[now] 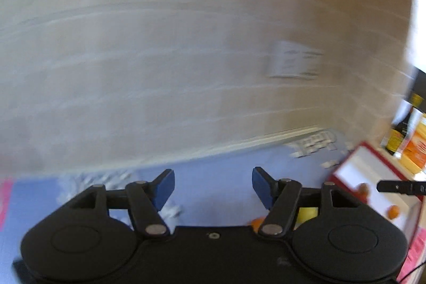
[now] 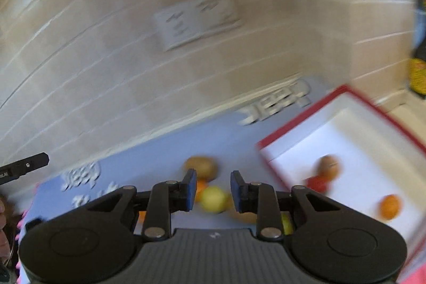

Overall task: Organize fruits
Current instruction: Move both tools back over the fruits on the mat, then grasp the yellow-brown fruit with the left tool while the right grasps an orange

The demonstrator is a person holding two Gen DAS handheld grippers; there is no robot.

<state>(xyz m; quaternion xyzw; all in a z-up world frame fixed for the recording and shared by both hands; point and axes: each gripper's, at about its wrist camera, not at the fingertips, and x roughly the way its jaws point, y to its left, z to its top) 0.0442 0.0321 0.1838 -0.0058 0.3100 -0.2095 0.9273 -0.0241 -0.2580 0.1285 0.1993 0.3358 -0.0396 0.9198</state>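
Note:
Both views are blurred by motion. My right gripper [image 2: 213,190] is open and empty above a yellow round fruit [image 2: 213,200] on the blue mat [image 2: 149,164]. A brown fruit [image 2: 201,167] lies just beyond it, and an orange fruit [image 2: 200,188] shows beside the left finger. A red-rimmed white box [image 2: 343,124] at the right holds a brown fruit [image 2: 328,167], a red one [image 2: 318,184] and an orange one [image 2: 390,206]. My left gripper [image 1: 213,188] is open and empty over the mat [image 1: 213,172]. The box [image 1: 359,167] is at its right.
A tiled wall [image 2: 159,71] with a socket plate [image 2: 197,20] stands behind the mat. Bottles and packets [image 1: 407,140] stand at the far right beyond the box. The other gripper's finger tip [image 2: 24,168] shows at the left edge.

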